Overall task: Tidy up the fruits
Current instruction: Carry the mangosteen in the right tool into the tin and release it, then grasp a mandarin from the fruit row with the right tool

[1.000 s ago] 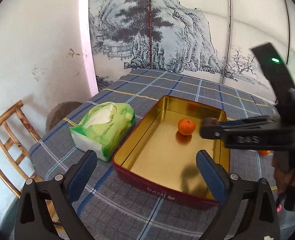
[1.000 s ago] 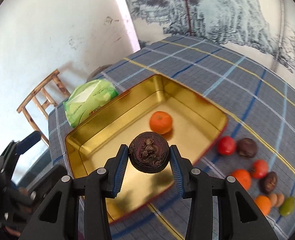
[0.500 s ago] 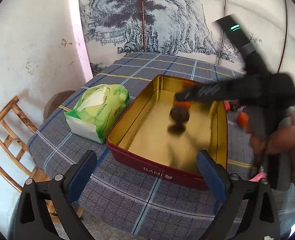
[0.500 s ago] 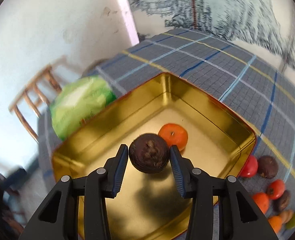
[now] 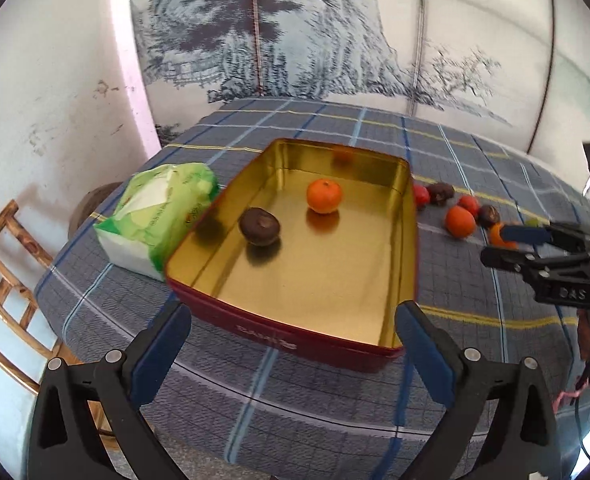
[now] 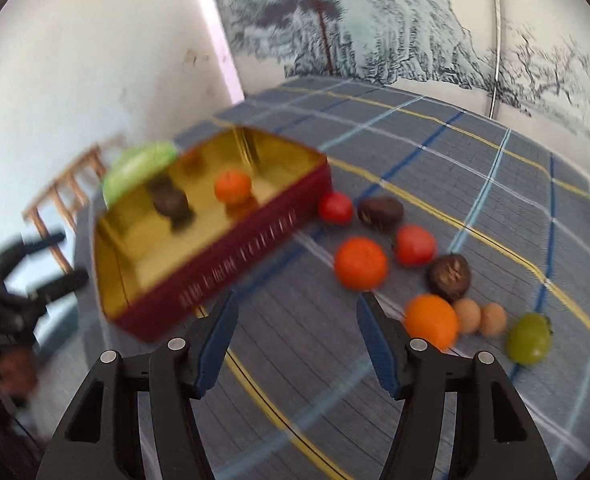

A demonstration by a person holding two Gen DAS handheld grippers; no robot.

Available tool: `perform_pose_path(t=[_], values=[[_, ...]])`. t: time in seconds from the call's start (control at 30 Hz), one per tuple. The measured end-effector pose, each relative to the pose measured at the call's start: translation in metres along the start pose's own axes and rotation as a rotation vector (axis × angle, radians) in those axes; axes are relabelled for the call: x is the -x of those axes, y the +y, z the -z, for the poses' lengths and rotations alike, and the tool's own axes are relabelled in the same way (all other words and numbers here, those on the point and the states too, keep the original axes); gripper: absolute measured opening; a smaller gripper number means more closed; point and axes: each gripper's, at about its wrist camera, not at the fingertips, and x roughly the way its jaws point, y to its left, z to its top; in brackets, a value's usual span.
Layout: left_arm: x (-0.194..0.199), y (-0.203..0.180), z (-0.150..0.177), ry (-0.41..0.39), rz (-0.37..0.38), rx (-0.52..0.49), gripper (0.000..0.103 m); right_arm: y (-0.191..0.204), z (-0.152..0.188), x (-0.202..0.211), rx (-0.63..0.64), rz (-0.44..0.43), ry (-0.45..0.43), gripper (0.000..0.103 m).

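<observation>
Fruits: a wrinkled dark-brown round one (image 5: 259,227) and a glossy tangerine (image 5: 324,196) lie in the gold-lined tin (image 5: 409,240); right gripper (image 6: 297,340) jaws, just opening, are spread and empty; left gripper (image 5: 295,350) jaws spread.

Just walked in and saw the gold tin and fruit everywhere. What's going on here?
A person with a gripper in each hand is sorting fruit into the gold tin. An orange and a dark brown fruit already lie inside. The right gripper has just been opening; nothing is between its fingers, and it hangs over the loose fruit on the checked tablecloth. The left gripper hovers open and empty at the tin's near edge.
</observation>
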Motion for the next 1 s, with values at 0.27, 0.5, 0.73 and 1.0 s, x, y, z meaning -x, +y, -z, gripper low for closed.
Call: perform_pose_path(t=[0.27,0.5,0.73,1.0], values=[[-0.002,-0.009,0.000,0.008,0.002,-0.032,0.102,-0.018,-0.014,-0.023,-0.035,0.008,0.011,0.062],[-0.007,-0.021,0.001,0.025,0.020,-0.055,0.102,-0.030,-0.030,-0.058,-0.075,0.036,0.072,0.049],[0.006,-0.040,0.003,-0.020,0.135,-0.121,0.101,-0.027,-0.010,-0.017,-0.104,-0.014,0.016,0.038],[0.008,-0.087,-0.009,-0.016,0.339,-0.176,0.101,-0.109,0.086,0.090,-0.254,0.299,-0.048,0.038]])
